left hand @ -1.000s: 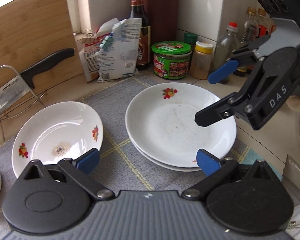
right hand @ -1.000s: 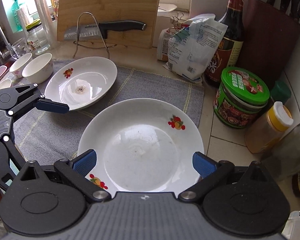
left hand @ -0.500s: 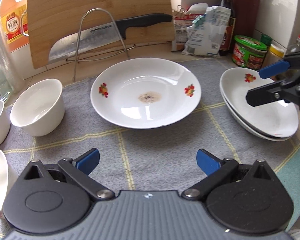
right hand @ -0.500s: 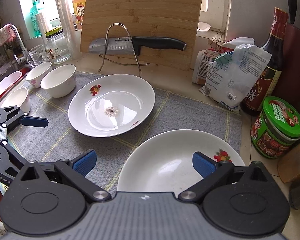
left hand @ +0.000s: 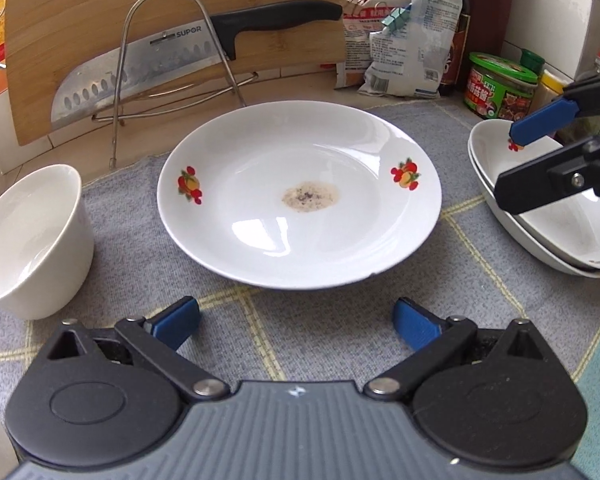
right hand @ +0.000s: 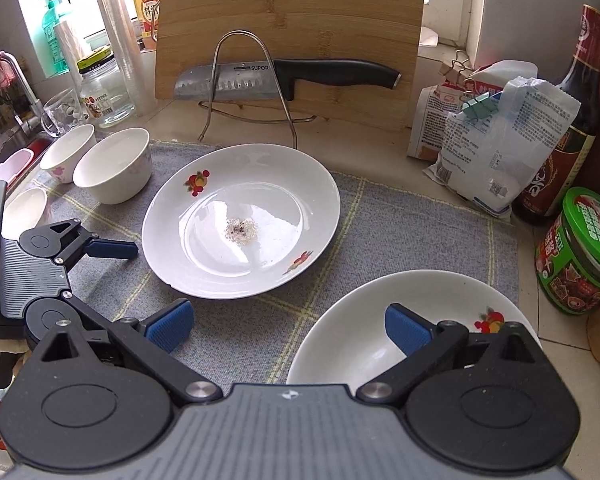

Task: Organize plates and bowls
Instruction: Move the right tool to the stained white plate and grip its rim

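Note:
A white plate with fruit prints and a crumb stain [left hand: 300, 196] lies on the grey mat [left hand: 140, 248]; it also shows in the right wrist view [right hand: 242, 220]. My left gripper [left hand: 296, 322] is open and empty, just short of the plate's near rim. Two stacked white plates [left hand: 552, 220] sit at the right; the stack shows below my right gripper in the right wrist view [right hand: 380, 328]. My right gripper [right hand: 286, 326] is open and empty, hovering over the stack's left edge. White bowls [right hand: 112, 166] stand at the left.
A bamboo cutting board [right hand: 292, 40] leans at the back, with a knife [right hand: 284, 76] on a wire rack. A paper bag [right hand: 496, 148], a sauce bottle [right hand: 568, 132] and a green-lidded jar [right hand: 580, 252] stand at the right. Jars and a sink edge are at far left.
My left gripper has swung left from the stacked plates and closed in on the stained plate. My right gripper has pulled back from over the stack. Both stay open.

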